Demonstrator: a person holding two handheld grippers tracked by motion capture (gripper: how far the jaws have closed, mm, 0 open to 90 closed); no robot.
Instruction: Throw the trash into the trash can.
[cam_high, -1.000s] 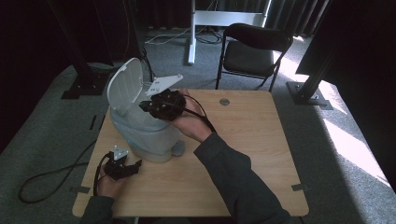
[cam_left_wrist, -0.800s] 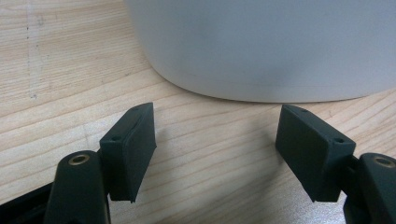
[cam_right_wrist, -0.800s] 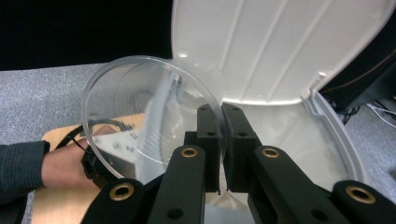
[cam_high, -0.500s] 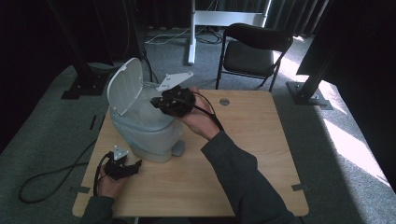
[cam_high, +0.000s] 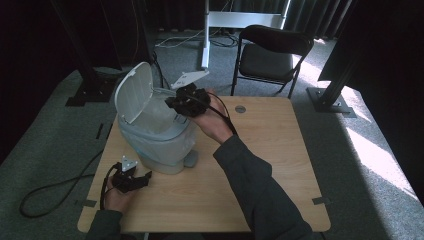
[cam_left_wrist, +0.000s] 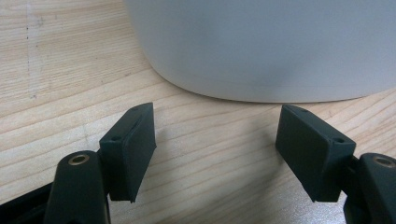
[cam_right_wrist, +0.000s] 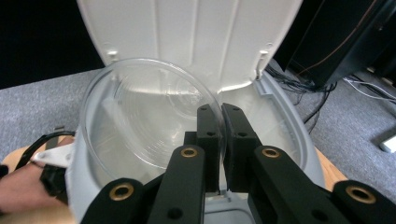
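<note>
A pale grey bin (cam_high: 160, 135) stands at the table's left with its lid (cam_high: 134, 92) swung up. My right gripper (cam_high: 175, 104) hangs over the bin's mouth, shut on the rim of a clear plastic bowl (cam_right_wrist: 140, 121). In the right gripper view the jaws (cam_right_wrist: 219, 121) pinch the bowl's edge, and the bowl stands tilted in front of the raised lid (cam_right_wrist: 187, 37). My left gripper (cam_high: 142, 179) rests on the wood close to the bin's base. Its jaws (cam_left_wrist: 215, 144) stand wide open with nothing between them, and the bin wall (cam_left_wrist: 271, 46) is just ahead.
The wooden table (cam_high: 280, 165) has bare room on its right half, with a small round grommet (cam_high: 240, 109) near the back. A black folding chair (cam_high: 272, 55) and a white stand (cam_high: 220, 20) are behind the table. A cable (cam_high: 50, 195) loops on the floor at the left.
My right gripper has shifted a little to the right and back over the bin, carrying the clear bowl. The left gripper has stayed where it was.
</note>
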